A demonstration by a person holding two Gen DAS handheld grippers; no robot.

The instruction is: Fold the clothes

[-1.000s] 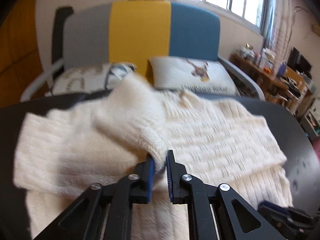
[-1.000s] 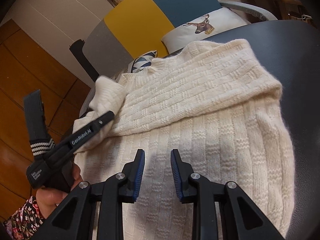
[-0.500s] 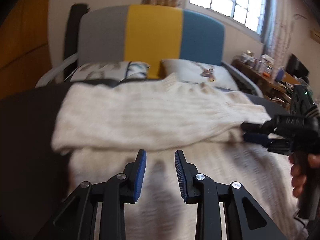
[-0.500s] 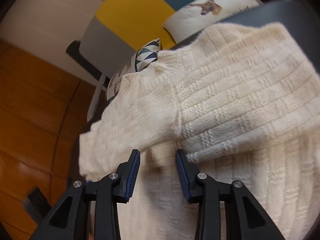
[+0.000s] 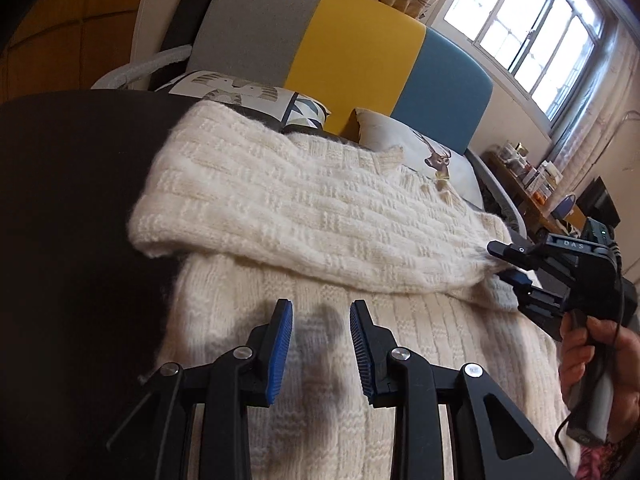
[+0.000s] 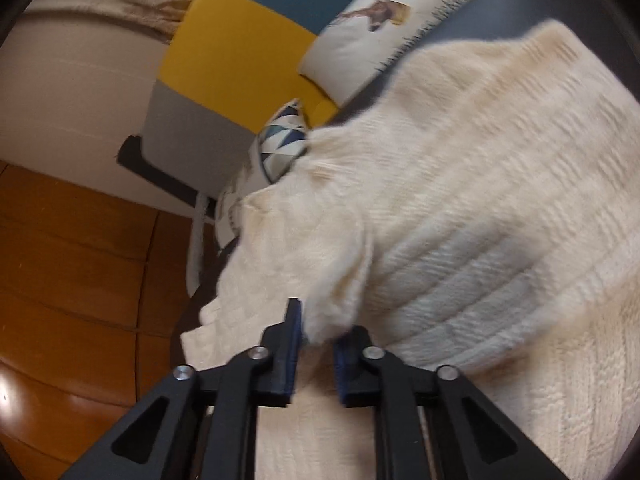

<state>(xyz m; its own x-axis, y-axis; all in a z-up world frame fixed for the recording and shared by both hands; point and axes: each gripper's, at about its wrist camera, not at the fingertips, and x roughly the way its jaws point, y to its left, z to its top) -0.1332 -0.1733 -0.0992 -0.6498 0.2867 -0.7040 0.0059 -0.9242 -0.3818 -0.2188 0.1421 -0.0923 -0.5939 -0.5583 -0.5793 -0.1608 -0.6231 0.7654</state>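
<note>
**Left wrist view: one sweater, two tongs, one sleeve pinched**

Left wrist view shows one cream sweater (image 5: pixel 320 216) lying flat on one dark bench (image 5: pixel 72 208). One sleeve is folded across the chest of the sweater. Behind the bench stands one sofa (image 5: pixel 352 60) with three colors: gray, yellow and blue. Two pillows rest on it, one with triangles (image 5: pixel 304 110) and one with a deer (image 5: pixel 436 156). One window (image 5: pixel 532 28) is bright at the top right.

The left tongs (image 5: pixel 319 336) hang just over the lower part of the sweater. Their two blue pads are wide apart and hold nothing. Their shadow falls on the knit below.

The right tongs (image 5: pixel 506 264) come in from the right side, held in one hand (image 5: pixel 600 356). They point sideways at the end of the folded sleeve. In the right wrist view, the right tongs (image 6: pixel 316 336) are pinched narrow on the sleeve cuff (image 6: pixel 336 304), which bunches up between the pads. The picture there is blurry. A wooden floor (image 6: pixel 80 264) shows at the left.
</note>
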